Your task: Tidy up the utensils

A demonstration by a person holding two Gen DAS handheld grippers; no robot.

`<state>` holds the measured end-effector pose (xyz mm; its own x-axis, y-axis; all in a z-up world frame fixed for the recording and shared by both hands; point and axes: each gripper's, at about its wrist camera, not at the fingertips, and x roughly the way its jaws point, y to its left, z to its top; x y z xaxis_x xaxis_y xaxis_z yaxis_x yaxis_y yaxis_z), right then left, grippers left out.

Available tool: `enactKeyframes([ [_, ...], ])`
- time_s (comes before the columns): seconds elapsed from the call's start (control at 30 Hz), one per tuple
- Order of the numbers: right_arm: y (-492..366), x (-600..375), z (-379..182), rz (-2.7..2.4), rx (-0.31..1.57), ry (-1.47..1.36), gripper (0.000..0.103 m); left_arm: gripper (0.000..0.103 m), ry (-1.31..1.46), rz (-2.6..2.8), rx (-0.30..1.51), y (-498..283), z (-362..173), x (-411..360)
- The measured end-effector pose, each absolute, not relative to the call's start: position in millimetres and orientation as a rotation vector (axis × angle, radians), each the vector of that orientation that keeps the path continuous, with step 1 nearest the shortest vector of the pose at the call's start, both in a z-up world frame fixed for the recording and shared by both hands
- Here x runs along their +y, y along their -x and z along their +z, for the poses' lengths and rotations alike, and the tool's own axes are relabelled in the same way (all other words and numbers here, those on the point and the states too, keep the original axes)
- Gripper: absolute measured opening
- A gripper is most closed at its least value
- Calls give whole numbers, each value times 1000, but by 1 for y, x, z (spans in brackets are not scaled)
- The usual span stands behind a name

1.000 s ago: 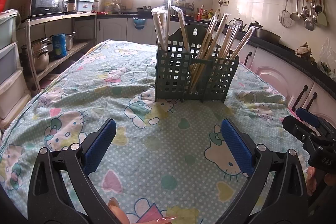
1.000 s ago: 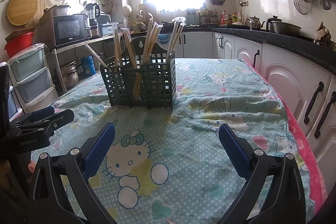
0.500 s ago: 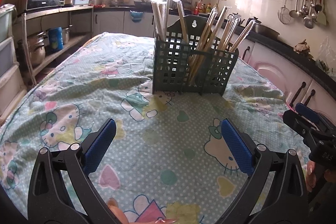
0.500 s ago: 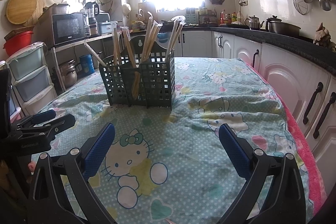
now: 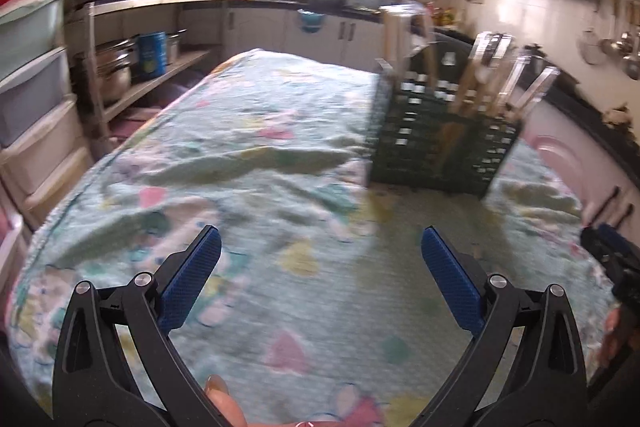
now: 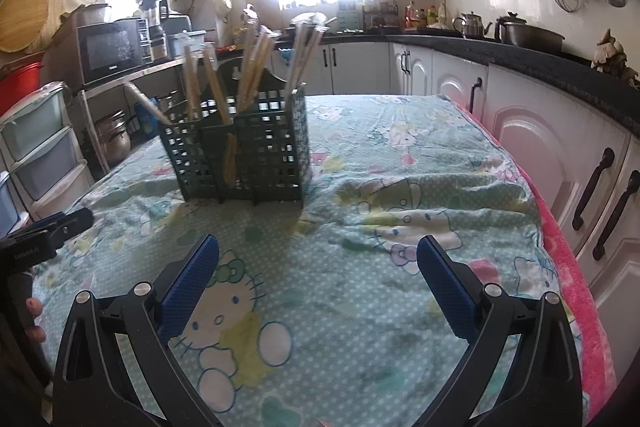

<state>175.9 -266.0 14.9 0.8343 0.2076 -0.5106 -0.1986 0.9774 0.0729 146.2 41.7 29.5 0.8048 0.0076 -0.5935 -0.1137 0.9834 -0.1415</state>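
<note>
A dark green lattice utensil caddy (image 6: 240, 151) stands upright on the table, holding several wooden chopsticks (image 6: 252, 63) that stick up from its compartments. It also shows, blurred, in the left wrist view (image 5: 440, 143) at upper right. My left gripper (image 5: 320, 267) is open and empty, low over the cloth, well short of the caddy. My right gripper (image 6: 318, 271) is open and empty, also short of the caddy. The left gripper shows at the left edge of the right wrist view (image 6: 44, 231).
The table is covered by a mint cartoon-print cloth (image 6: 400, 187). White cabinets (image 6: 560, 131) run along the right. Plastic drawers (image 5: 32, 83) and a shelf with pots (image 5: 116, 71) stand at the left. A microwave (image 6: 112, 51) sits behind.
The left wrist view has swung left and blurred, so the caddy now sits further right in it. The right gripper edged slightly closer to the caddy. Both grippers stay open.
</note>
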Motion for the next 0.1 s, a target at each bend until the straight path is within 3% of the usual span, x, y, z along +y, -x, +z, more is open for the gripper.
enactKeyframes([
  [0.1,-188,-277,14,164,562,-5,97,92,200,105,649,-153,28,63],
])
